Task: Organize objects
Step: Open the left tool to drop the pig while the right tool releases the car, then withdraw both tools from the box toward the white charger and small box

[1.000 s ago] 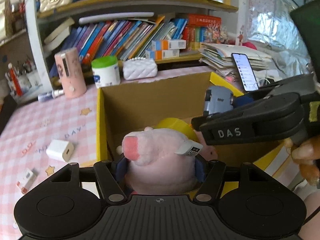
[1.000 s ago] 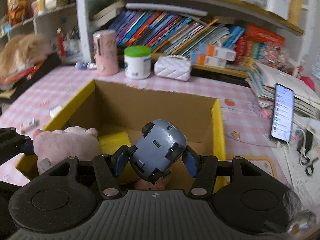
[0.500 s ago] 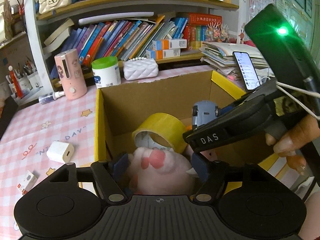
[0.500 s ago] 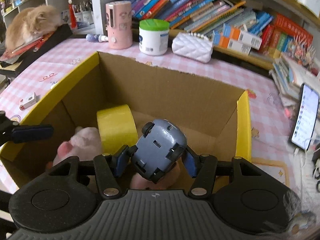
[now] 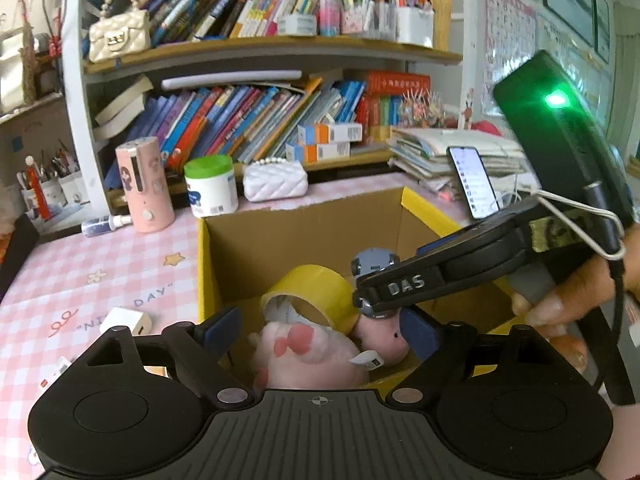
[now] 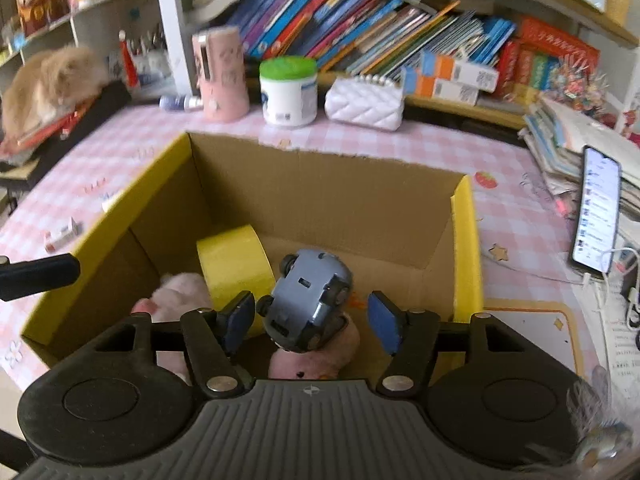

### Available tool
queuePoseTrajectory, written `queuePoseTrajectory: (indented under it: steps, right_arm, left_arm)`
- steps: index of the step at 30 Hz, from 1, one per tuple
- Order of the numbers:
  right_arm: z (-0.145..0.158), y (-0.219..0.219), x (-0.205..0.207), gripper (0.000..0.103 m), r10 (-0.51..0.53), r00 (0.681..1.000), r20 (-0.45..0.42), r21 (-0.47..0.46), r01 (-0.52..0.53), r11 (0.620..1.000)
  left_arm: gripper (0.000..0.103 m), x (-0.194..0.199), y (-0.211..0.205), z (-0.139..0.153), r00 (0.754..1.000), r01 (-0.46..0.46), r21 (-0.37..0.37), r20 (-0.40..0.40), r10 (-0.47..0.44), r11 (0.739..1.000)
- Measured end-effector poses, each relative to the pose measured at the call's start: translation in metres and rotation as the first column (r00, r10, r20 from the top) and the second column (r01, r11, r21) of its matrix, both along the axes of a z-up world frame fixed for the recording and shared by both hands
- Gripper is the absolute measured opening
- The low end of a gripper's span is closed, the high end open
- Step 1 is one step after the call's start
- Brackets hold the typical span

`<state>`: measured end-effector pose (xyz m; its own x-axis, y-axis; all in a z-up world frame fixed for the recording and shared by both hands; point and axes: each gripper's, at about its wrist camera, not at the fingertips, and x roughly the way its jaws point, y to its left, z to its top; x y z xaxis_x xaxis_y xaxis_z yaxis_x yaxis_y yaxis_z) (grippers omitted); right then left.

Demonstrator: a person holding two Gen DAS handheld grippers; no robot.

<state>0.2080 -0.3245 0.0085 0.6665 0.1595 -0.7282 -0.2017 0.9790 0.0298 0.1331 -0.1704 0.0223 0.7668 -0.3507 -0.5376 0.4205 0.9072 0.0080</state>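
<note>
An open cardboard box with yellow rims (image 5: pixel 208 272) (image 6: pixel 464 248) holds a yellow tape roll (image 5: pixel 316 292) (image 6: pixel 232 264) and a pink plush toy (image 5: pixel 304 352) (image 6: pixel 180 292). My left gripper (image 5: pixel 322 332) hangs over the box's near edge. Its jaws are opening, and the plush lies loose on the box floor between them. My right gripper (image 6: pixel 312 320) is low inside the box and its jaws are opening too. A grey-blue toy car (image 6: pixel 310 300) (image 5: pixel 374 264) rests upside down on a second pink toy (image 6: pixel 316 356), with a gap to the right pad.
On the pink checked cloth left of the box lie a white charger (image 5: pixel 128 320) and a small red-and-white box (image 6: pixel 62 234). Behind stand a pink cylinder (image 6: pixel 222 74), a green-lidded jar (image 6: pixel 288 90) and a white purse (image 6: pixel 364 100). A phone (image 6: pixel 596 210) leans at the right. A cat (image 6: pixel 48 84) lies far left.
The left jaws spread and let the pink plush drop into the box. The right gripper sank into the box with the car, and its jaws parted from it.
</note>
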Motion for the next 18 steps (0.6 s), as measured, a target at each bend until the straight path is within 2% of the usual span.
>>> queuePoseTrajectory:
  steps: [8,13,18]
  right_arm:
    - [0.026,-0.003,-0.043,0.067,-0.120,0.985,0.128,0.039,0.116,0.993]
    - [0.036,-0.004,-0.075,0.075,-0.212,0.955,0.207,0.033,0.209,0.977]
    - [0.036,-0.003,-0.109,0.075,-0.300,0.925,0.234,0.047,0.298,0.953]
  left_arm:
    - [0.089,-0.027,0.019,0.009,0.999,-0.046,-0.046,0.025,0.047,0.998]
    - [0.089,-0.044,0.034,0.012,0.996,-0.077,-0.073,0.031,0.080,0.994]
    - [0.089,-0.058,0.049,0.010,0.996,-0.085,-0.082,0.020,0.087,0.993]
